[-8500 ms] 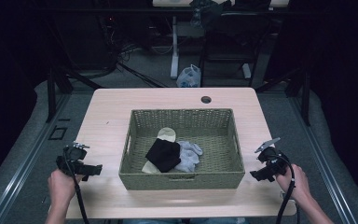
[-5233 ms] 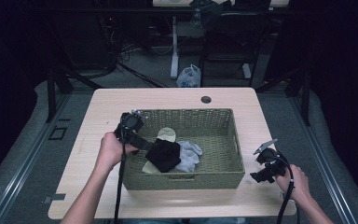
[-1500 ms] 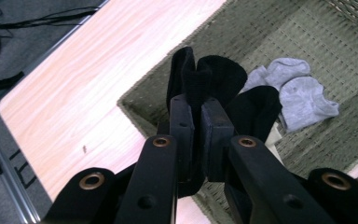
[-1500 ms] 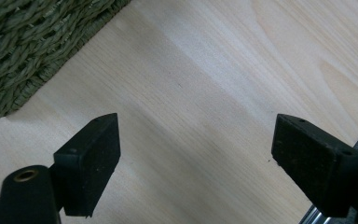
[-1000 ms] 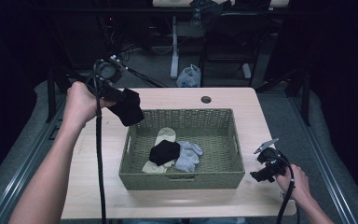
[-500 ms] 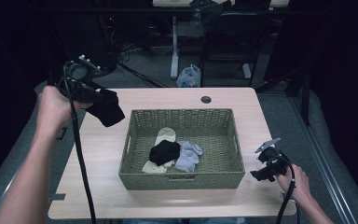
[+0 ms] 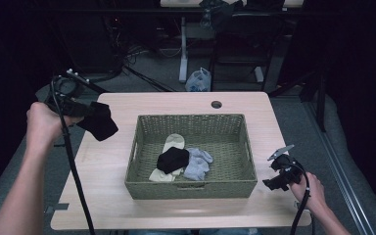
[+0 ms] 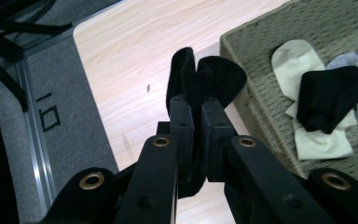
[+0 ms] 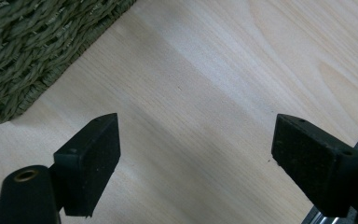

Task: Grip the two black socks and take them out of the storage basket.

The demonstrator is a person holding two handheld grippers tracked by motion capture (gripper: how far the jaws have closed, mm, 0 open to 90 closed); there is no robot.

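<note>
The left tongs (image 8: 193, 109) pinch a black sock (image 7: 98, 122) in the air over the counter's (image 7: 186, 100) left edge, beside the wicker basket (image 7: 191, 183). Another black sock (image 7: 172, 159), a cream one and what looks like grey ones lie inside. The right tongs (image 9: 196, 154) rest spread apart at the right

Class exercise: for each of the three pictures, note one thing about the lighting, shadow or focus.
High view: the table is lit while the room around it falls into near black. Left gripper view: the jaws at the bottom and the pinched black sock read as dark shapes with little detail. Right gripper view: the jaws look soft, and a broad shadow crosses the wood between them.
</note>
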